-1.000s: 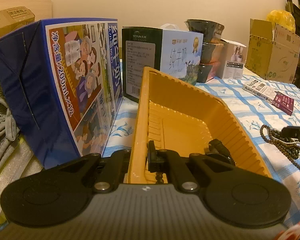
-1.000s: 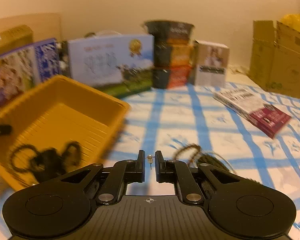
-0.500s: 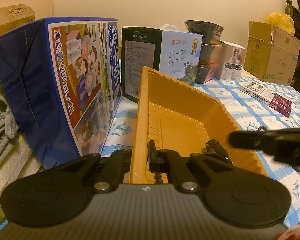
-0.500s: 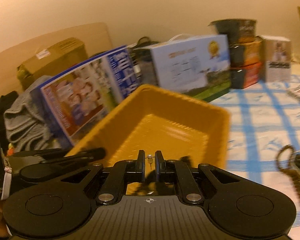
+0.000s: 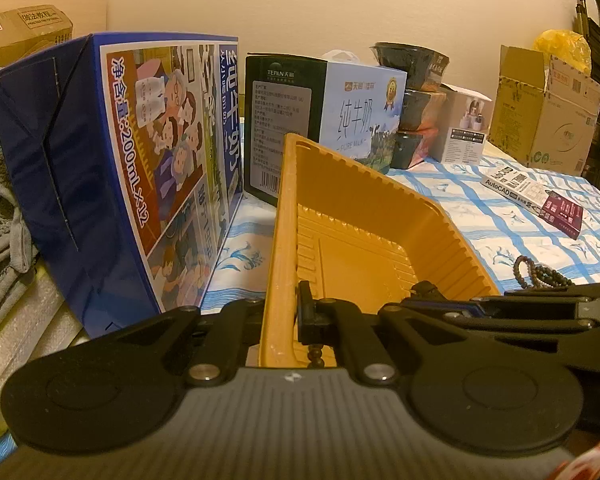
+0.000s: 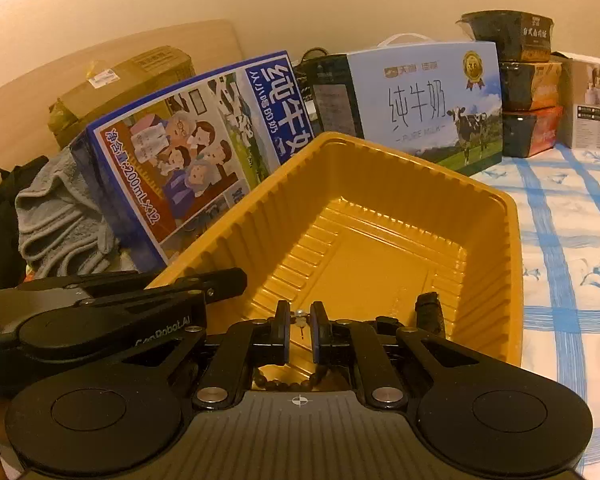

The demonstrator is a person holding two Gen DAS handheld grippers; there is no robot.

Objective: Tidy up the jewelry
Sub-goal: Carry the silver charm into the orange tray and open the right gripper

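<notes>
The left gripper [image 5: 283, 312] is clamped on the near left wall of the yellow tray [image 5: 364, 248], one finger outside the rim and one inside. The right gripper [image 6: 300, 330] hovers over the near end of the same tray with a small gap between its pads; a tiny silver earring [image 6: 299, 317] sits in that gap, its thin pin pointing down toward the tray floor, though I cannot tell for sure whether the pads press on it. The tray is a ribbed plastic box whose long axis runs away from both grippers toward the milk cartons [image 6: 424, 104] at the back. Inside its near end lies a dark brown bead bracelet [image 6: 292, 380], curved under the right gripper's fingers, and a short black piece [image 6: 430, 314] stands by the right wall. Outside, on the blue-checked cloth [image 5: 500, 216], another beaded bracelet [image 5: 540, 274] lies coiled just right of the tray.
</notes>
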